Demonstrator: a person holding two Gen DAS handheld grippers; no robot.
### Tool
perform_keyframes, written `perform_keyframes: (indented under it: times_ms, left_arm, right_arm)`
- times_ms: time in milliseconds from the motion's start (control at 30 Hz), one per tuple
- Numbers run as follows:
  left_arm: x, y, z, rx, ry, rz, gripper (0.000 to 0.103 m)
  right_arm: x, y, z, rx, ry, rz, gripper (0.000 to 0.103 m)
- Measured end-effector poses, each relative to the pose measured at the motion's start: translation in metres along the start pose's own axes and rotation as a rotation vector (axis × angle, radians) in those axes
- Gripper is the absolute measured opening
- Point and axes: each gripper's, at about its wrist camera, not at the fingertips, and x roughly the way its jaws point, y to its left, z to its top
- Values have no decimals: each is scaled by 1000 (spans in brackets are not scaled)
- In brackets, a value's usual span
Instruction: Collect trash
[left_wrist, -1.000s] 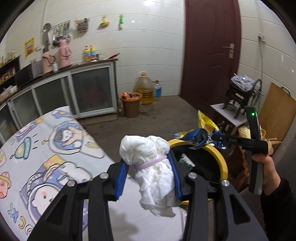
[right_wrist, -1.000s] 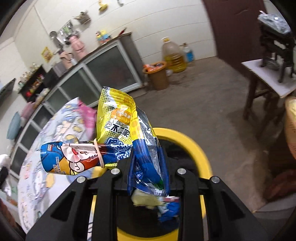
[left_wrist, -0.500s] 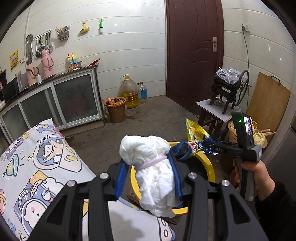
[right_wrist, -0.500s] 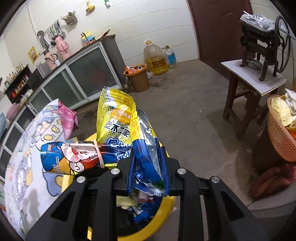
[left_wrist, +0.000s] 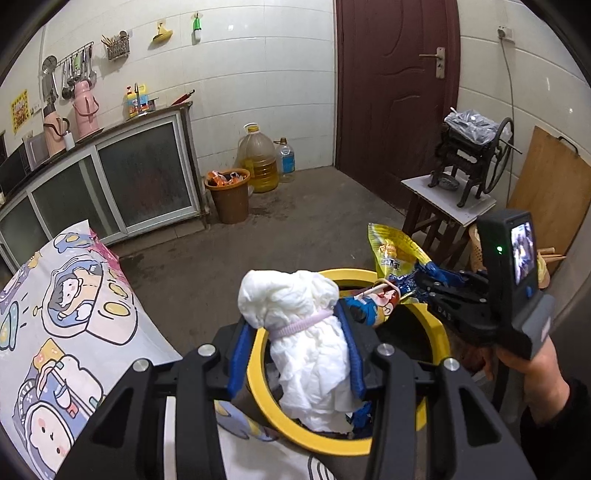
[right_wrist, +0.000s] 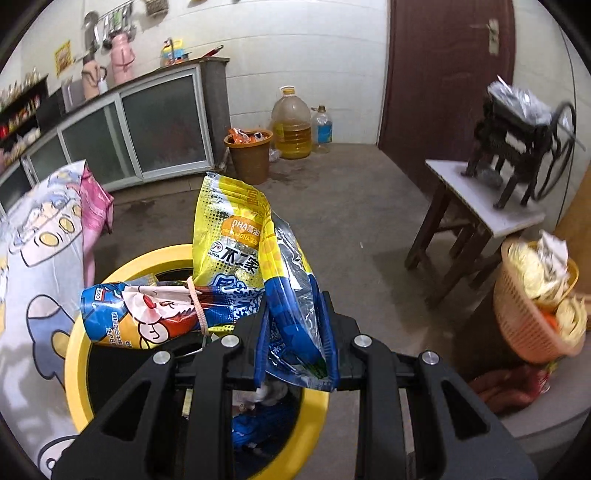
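My left gripper (left_wrist: 295, 354) is shut on a crumpled white tissue wad (left_wrist: 306, 339) tied with a pale band, and holds it over the yellow-rimmed trash bin (left_wrist: 258, 384). My right gripper (right_wrist: 297, 339) is shut on a bundle of snack wrappers (right_wrist: 236, 254), yellow, blue and silver, bound with a rubber band, above the same bin (right_wrist: 110, 269). In the left wrist view the right gripper (left_wrist: 424, 280), held by a person's hand (left_wrist: 532, 373), carries the wrappers (left_wrist: 391, 254) over the bin's far rim. Some trash lies inside the bin.
A table with a cartoon-print cloth (left_wrist: 55, 332) borders the bin on the left. A brown waste bucket (left_wrist: 229, 195) and oil jug (left_wrist: 258, 158) stand by the cabinet. To the right are a stool with a hand-crank machine (right_wrist: 517, 129) and an orange basket (right_wrist: 532, 314).
The left gripper has carried the tissue wad from above the table's edge to over the bin. The right gripper has tilted over the bin, still holding the wrappers.
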Motion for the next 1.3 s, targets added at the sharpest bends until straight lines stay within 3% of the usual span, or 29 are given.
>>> perform_keyframes:
  times_ms: [67,133,167,200,267,500,567,633,667,700,800,967,1100,1200,1300]
  left_arm:
    - [3,2,2,-15,-6,13,43]
    - [0,7,5,-48,-12,5,50]
    - [-3,10,5,-61,-17,-3,52]
    - [-6,11,6,-69,-23,-2,56]
    - [-18,18,4,-93,-57,11,72]
    - [-56,39,-5,-139,-127,19,74]
    - [-68,44,-10,-153,-160,21,82]
    - [-90,55,-19,-186,-227,26,91]
    - [-101,61,-24,-198,-261,32,95]
    - [-110,65,-28,-206,-288,41,95]
    - [-139,78,-44,-219,-361,84,95]
    - [-196,106,-76,-308,-446,189,95]
    - [-244,124,-97,-359,-511,268,95]
    - [-282,129,-115,-371,-559,414,95]
    - [-311,126,-134,-383,-578,595,95]
  right_arm:
    - [2,7,3,-26,-1,-28,29]
    - [3,10,7,-39,-8,-54,44]
    - [2,10,9,-39,-17,-70,63]
    - [-1,9,11,-31,-32,-82,66]
    - [-7,7,14,-24,-46,-93,66]
    - [-39,0,20,-9,-87,-96,66]
    - [-49,-2,19,5,-100,-92,66]
    - [-60,-3,19,23,-117,-82,72]
    - [-66,-2,19,26,-133,-78,80]
    - [-73,0,18,26,-161,-74,87]
    - [-90,10,16,21,-239,-78,94]
    - [-120,37,13,46,-374,-89,95]
    - [-151,77,15,10,-429,63,95]
    - [-179,110,12,-26,-487,81,95]
    - [-212,137,4,-35,-548,193,95]
